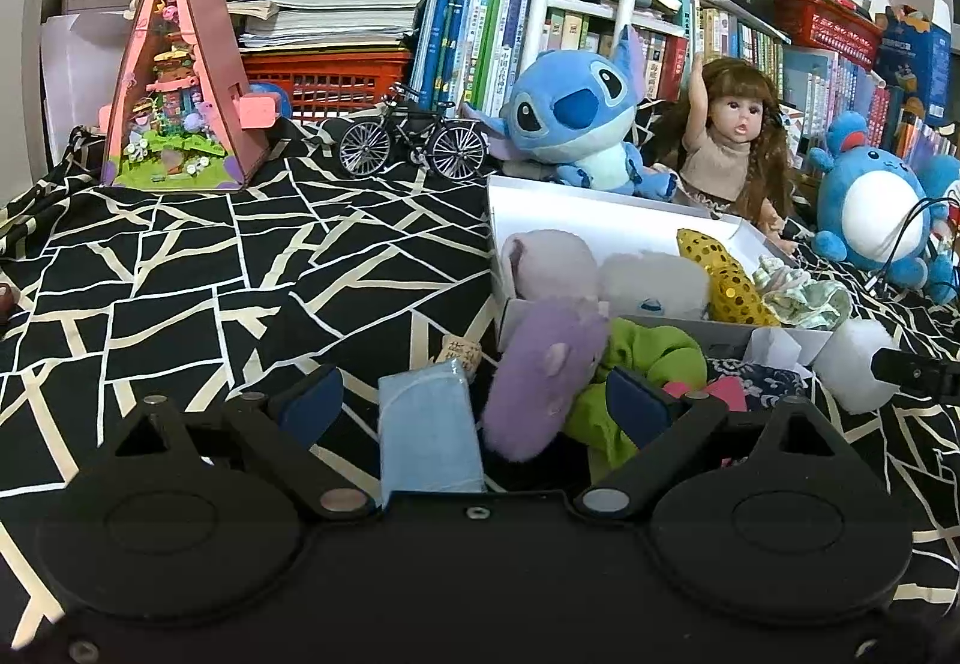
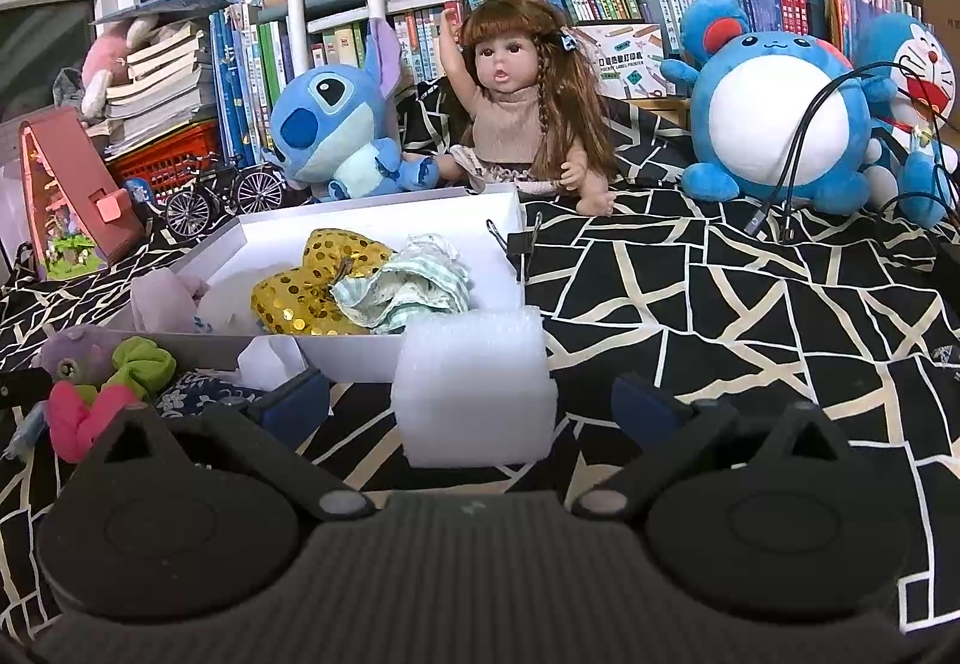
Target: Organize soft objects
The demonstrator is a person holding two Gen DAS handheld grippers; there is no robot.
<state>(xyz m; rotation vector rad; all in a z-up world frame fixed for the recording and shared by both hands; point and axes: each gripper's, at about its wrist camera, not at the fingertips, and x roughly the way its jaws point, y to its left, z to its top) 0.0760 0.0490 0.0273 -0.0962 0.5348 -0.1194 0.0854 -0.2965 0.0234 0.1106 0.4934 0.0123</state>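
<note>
right tool [image 2: 471,403] straddles foam block [image 2: 474,388] beside white box [image 2: 372,358] holding gold sequin toy [image 2: 312,292].

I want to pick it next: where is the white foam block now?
In the right wrist view, the white foam block sits between the open right gripper fingers, against the white cardboard box.

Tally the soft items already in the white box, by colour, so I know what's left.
Pale pink plush: 1
White plush: 1
Gold sequin piece: 1
Green-and-white striped cloth: 1
Total in the white box: 4 that I can make out; more may be hidden beneath.
</note>
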